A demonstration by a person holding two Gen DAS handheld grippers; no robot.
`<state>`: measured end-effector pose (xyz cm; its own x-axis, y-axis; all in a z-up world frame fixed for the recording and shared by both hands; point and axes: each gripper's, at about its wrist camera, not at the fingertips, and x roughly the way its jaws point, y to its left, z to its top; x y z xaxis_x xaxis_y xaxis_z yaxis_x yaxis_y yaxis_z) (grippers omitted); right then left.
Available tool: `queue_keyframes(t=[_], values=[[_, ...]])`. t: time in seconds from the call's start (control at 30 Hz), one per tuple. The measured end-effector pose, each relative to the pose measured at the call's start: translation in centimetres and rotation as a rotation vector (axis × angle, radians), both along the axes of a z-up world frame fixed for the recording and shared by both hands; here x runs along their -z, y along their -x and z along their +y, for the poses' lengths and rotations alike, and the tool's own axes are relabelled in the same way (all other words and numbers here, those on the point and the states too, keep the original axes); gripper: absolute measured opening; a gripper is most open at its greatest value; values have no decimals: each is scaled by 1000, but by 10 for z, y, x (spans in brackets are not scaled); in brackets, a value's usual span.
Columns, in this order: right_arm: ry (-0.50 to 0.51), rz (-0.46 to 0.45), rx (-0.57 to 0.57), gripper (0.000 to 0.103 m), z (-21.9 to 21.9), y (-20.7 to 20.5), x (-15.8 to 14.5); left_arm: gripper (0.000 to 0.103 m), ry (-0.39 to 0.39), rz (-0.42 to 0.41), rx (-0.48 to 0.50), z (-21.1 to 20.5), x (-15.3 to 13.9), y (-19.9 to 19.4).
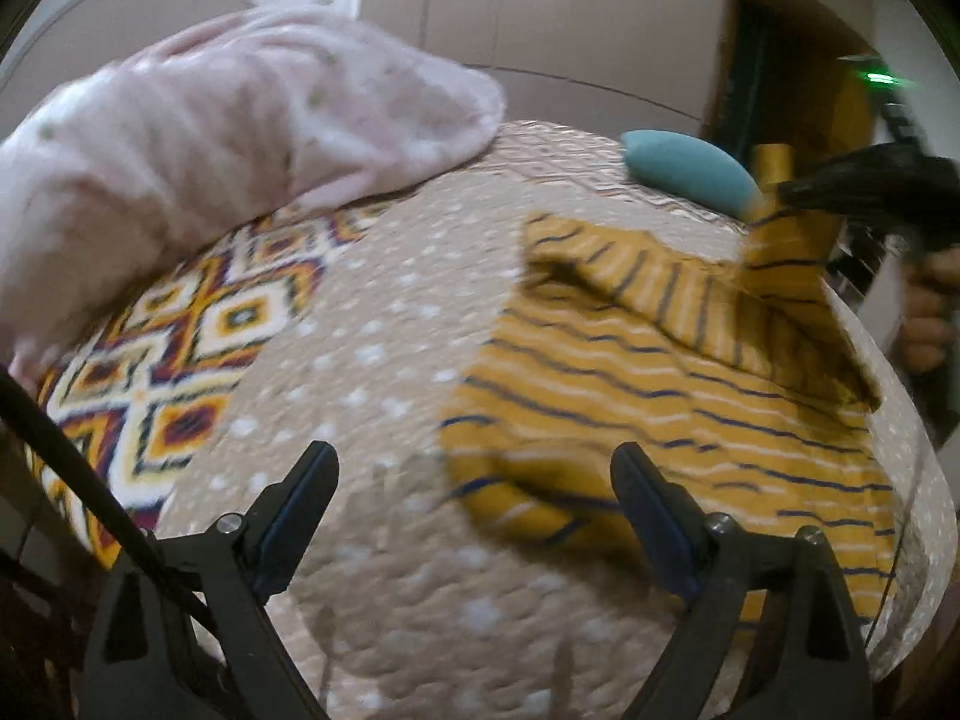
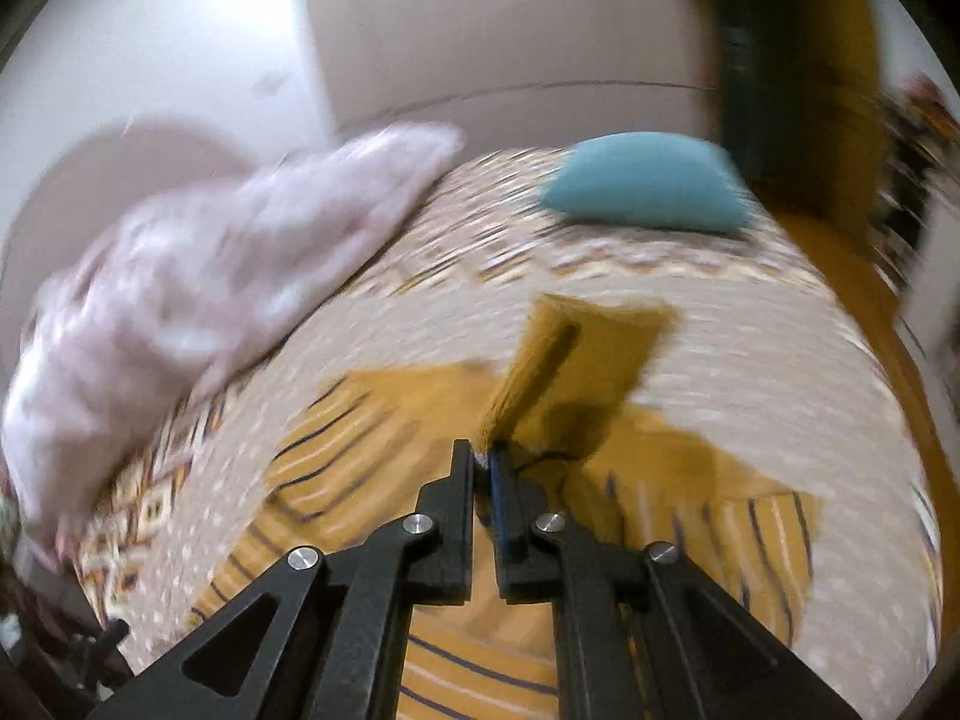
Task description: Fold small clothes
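A small yellow garment with dark and white stripes (image 1: 660, 384) lies on the beige dotted bedspread (image 1: 384, 360). My left gripper (image 1: 474, 480) is open and empty, just above the bedspread at the garment's lower left corner. My right gripper (image 2: 483, 456) is shut on an edge of the yellow garment (image 2: 570, 360) and holds that part lifted above the rest of the cloth. In the left wrist view the right gripper (image 1: 798, 195) shows blurred at the far right, with the cloth hanging from it.
A pink dotted blanket (image 1: 240, 132) is heaped at the back left of the bed. A teal cushion (image 1: 690, 171) lies at the far edge. A patterned cover (image 1: 168, 354) shows at the left. Wardrobe doors (image 1: 540, 30) stand behind.
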<state>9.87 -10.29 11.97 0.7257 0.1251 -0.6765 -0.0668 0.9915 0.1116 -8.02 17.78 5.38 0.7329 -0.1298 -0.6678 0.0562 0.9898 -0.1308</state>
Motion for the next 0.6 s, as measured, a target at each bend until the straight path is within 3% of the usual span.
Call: queue_keyframes(t=[0.17, 0.27, 0.3, 0.33, 0.4, 0.5, 0.6], values=[[294, 122, -242, 7, 136, -61, 83, 91, 39, -5, -56, 31, 6, 4], [513, 112, -319, 9, 187, -54, 122, 91, 68, -2, -76, 43, 6, 5], [547, 96, -347, 14, 198, -48, 128, 91, 74, -4, -78, 44, 6, 5], [548, 90, -372, 30, 203, -44, 129, 91, 76, -6, -79, 45, 6, 5], [532, 66, -392, 45, 205, -32, 122, 91, 67, -2, -74, 43, 6, 2], [456, 38, -323, 47, 172, -13, 101, 91, 67, 5, -42, 36, 5, -3], [229, 80, -225, 47, 97, 8, 80, 91, 86, 24, -8, 33, 7, -17]])
